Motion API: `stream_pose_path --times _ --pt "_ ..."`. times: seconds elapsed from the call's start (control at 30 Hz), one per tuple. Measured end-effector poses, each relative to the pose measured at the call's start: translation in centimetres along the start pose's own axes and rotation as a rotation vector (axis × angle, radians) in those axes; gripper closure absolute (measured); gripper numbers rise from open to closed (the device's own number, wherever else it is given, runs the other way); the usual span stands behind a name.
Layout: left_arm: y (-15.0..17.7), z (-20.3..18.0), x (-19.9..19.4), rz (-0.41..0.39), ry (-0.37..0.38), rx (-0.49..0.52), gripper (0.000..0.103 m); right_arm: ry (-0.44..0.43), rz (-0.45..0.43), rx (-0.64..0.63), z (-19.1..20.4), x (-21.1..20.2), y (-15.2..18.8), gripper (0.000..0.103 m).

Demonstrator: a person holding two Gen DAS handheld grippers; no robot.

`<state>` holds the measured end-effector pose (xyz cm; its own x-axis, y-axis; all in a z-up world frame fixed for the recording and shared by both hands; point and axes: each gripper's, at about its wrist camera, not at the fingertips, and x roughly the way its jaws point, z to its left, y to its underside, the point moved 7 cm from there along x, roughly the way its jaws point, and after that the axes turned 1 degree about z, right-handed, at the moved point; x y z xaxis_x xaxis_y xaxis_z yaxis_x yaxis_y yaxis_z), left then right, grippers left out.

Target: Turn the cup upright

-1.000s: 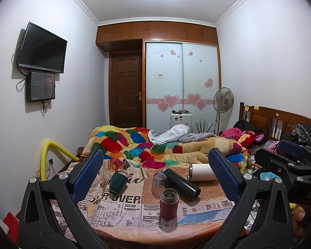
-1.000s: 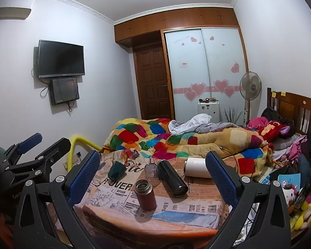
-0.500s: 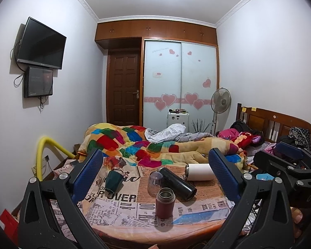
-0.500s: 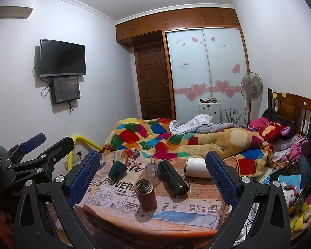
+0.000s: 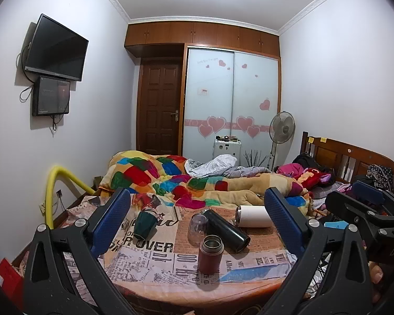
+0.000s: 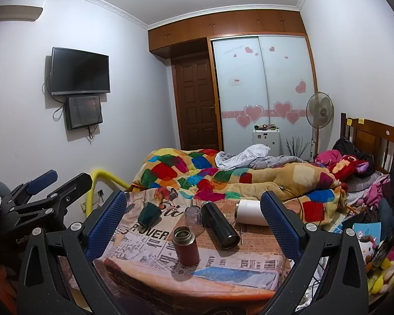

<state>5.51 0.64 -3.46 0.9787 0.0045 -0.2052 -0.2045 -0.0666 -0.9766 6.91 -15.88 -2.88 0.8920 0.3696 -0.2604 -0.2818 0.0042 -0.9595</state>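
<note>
- Newsprint-patterned cloth covers the table [image 5: 155, 270] [image 6: 239, 262], which stands against the bed with its patchwork quilt [image 5: 170, 176] [image 6: 186, 170].
- Dark green cup [image 5: 144, 225] [image 6: 149, 213] lies tipped on its side at about 10 o'clock on the table, mouth angled down toward the near edge, apart from the other vessels.
- Clear glass cup [image 5: 197, 229] [image 6: 193, 215] sits near the table's middle, just beside the black flask; whether it is upright or inverted cannot be told.
- Black flask [image 5: 226, 229] [image 6: 219, 224] lies on its side, open end pointing to about 5 o'clock.
- White tumbler [image 5: 252, 215] [image 6: 249, 212] lies on its side at about 2 o'clock, near the quilt.
- Maroon thermos [image 5: 210, 253] [image 6: 185, 245] stands upright at 6 o'clock, open-topped, nearest the cameras.
- Left hand-held gripper [image 5: 197, 225] [image 6: 55, 183] is released, its blue-padded jaws spread wide and holding nothing, hovering short of the table.
- Right hand-held gripper [image 6: 193, 225] [image 5: 367, 199] is likewise released and empty, jaws spread, also short of the table's near edge.
- Neither touches the green cup.
</note>
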Motion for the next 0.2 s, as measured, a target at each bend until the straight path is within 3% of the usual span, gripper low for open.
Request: stream_pose_path --times 0.2 --pt "0.42 0.70 0.38 0.007 -0.003 -0.006 0.001 -0.002 0.006 -0.005 0.12 0.13 -0.02 0.002"
